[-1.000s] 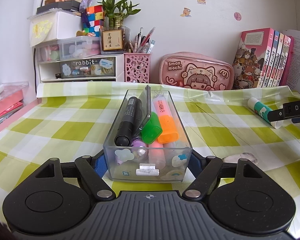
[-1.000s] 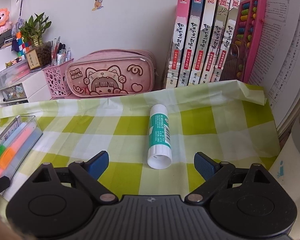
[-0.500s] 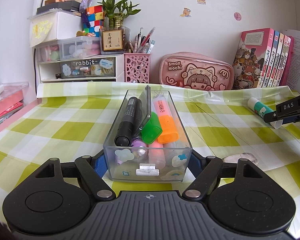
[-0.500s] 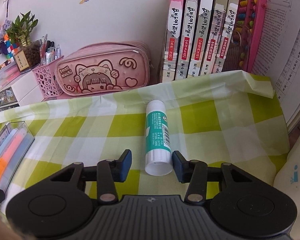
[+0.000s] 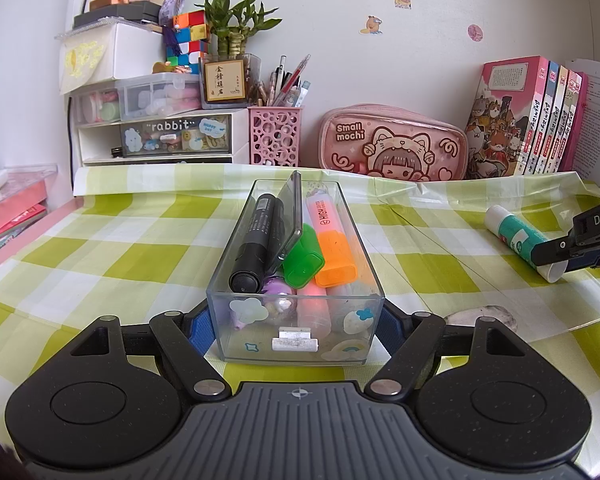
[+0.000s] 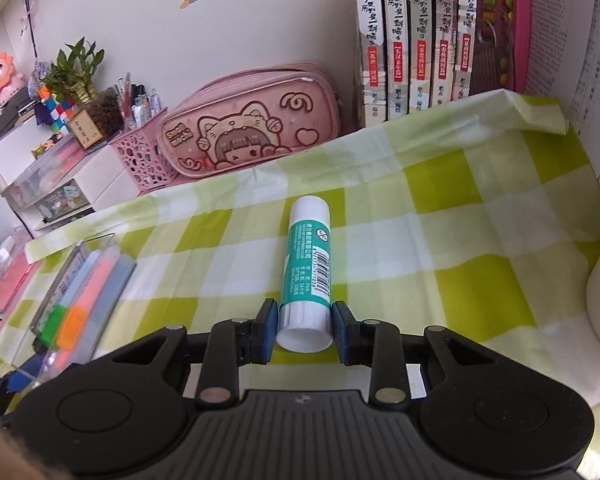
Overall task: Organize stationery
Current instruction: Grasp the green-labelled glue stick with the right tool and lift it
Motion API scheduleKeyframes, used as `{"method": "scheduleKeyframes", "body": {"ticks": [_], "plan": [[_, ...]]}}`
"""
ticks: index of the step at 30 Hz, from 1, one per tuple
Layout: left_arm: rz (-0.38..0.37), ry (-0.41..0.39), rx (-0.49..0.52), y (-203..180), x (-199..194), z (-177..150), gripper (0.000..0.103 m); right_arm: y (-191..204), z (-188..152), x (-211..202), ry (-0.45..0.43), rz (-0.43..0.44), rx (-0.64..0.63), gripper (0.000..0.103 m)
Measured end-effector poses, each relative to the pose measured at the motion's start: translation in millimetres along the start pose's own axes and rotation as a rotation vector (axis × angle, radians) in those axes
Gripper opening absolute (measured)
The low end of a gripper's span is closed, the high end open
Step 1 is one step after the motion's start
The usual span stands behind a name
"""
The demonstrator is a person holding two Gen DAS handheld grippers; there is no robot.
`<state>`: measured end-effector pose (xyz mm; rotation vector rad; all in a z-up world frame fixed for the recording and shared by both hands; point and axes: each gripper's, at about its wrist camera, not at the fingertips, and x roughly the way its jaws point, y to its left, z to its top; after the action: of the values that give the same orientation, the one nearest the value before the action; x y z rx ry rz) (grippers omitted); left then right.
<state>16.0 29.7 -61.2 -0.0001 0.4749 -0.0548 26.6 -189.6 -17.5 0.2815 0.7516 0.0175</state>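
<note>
A smooth cylindrical glue stick (image 6: 306,276) lies near the right edge of the glossy checked tablecloth (image 6: 480,240), the right gripper (image 6: 303,327) closing on its white base, pads apparently touching. The left gripper (image 5: 296,326) clamps a clear rectangular plastic box (image 5: 294,332) of markers.

I counted, around clear box (image 5: 294,312): one glue stick (image 6: 307,268), one pencil case (image 5: 392,144), one pen cup (image 5: 275,136), five books (image 6: 416,36) behind.
</note>
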Motion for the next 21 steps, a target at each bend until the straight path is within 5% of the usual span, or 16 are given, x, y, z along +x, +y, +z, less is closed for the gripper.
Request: {"method": "scheduleKeyframes", "body": {"ticks": [10,21], "plan": [[0.000,0.000,0.000,0,0,0,0.076,32,-16,-2,0.097,0.158,0.023,0.033],[0.000,0.000,0.000,0,0,0,0.076,36,2,-5,0.085,0.172,0.010,0.038]]}}
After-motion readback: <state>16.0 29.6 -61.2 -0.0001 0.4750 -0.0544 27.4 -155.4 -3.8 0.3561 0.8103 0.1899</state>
